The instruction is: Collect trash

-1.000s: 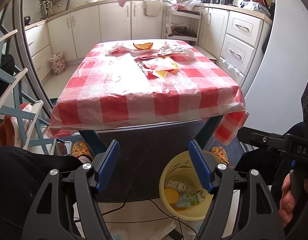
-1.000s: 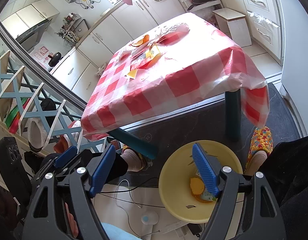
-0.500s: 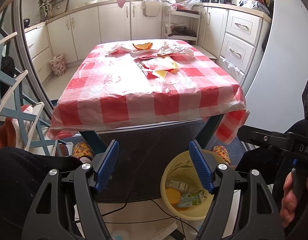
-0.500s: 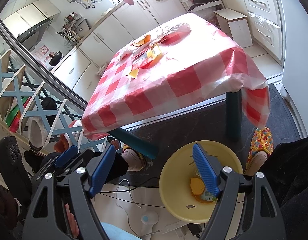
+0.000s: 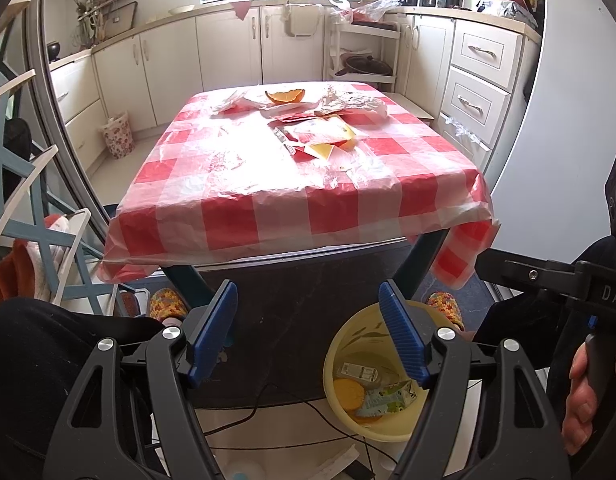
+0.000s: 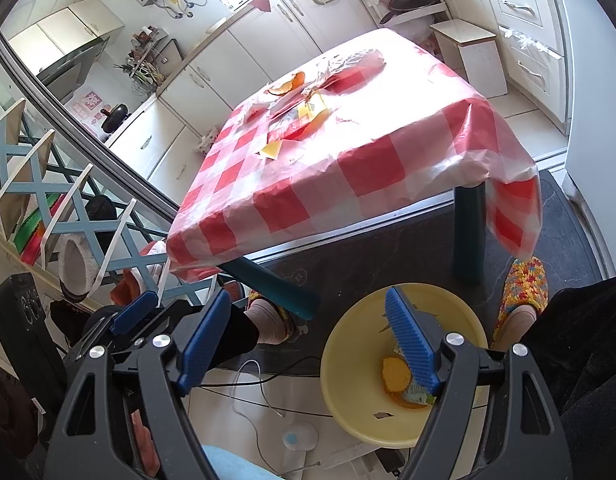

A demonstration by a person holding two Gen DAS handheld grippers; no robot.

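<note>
The trash (image 5: 320,136) is in a loose heap on the far half of the table (image 5: 244,216), a bit right of centre: red and yellow wrappers, crumpled clear plastic (image 5: 352,102) and white paper, w/ an orange peel (image 5: 285,96) at the far edge. In the right wrist view the same heap (image 6: 304,114) lies near the back of the tabletop. The table has a red-white check cloth under a clear plastic sheet, and dark teal legs.

On the floor in front of the table, near its right front leg, stands a yellow bucket (image 5: 340,344). Some trash is already inside: an orange round piece (image 5: 349,394), a green-white pack and a small carton w/ a label.

Left gripper (image 5: 308,332) is held low in front of the table, jaws spread wide, nothing between the blue pads. Right gripper (image 6: 308,340) is above the bucket (image 6: 348,360) area, also spread wide and empty; its right pad overlaps the bucket opening in the picture.

A person's hand (image 5: 580,396) holds the right gripper's handle at the right edge of the left view. Feet in colourful slippers (image 6: 524,284) stand by the bucket. Behind are white kitchen cabinets (image 5: 228,44) & a teal rack on the left.
</note>
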